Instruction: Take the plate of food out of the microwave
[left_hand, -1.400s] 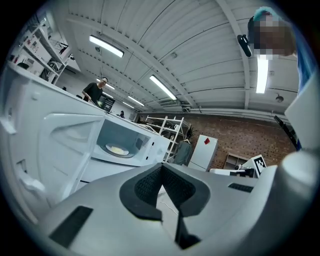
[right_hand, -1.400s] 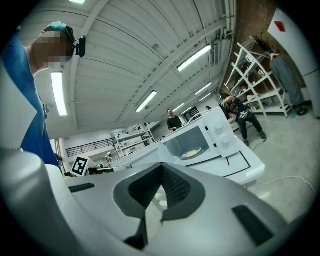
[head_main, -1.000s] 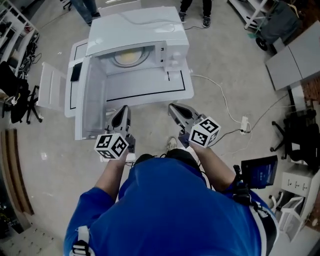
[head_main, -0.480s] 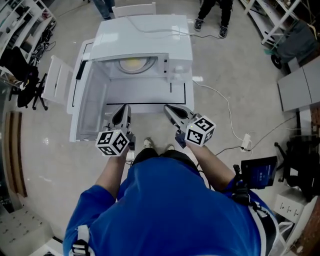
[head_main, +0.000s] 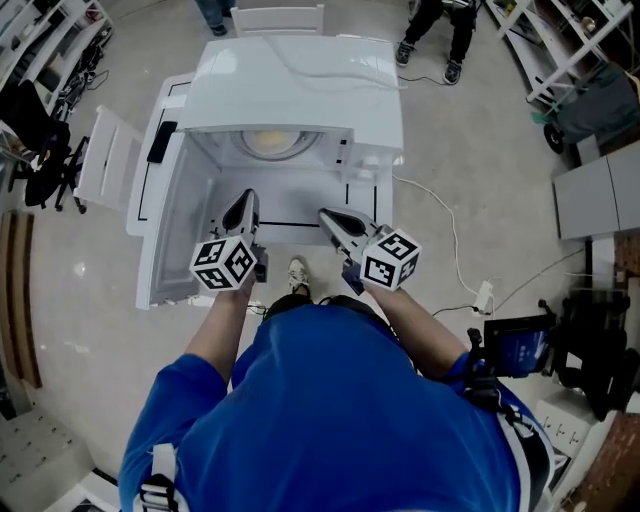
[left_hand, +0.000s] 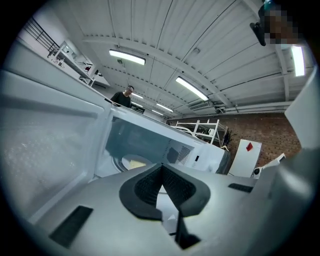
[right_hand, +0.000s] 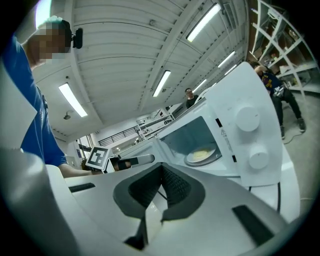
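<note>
Left claw (head_main: 243, 203) and right claw (head_main: 327, 215), both closed and empty, had moved closer to the open microwave (head_main: 300, 75); plate of food (head_main: 272, 143) still inside, not grasped.

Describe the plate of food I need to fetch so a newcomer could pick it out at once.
Look for the large white box-shaped microwave at the top of the head view, its door swung open to the left. In its cavity lies a round pale plate with yellow food on it. It is the only loose thing inside, left of the two round white knobs.
</note>
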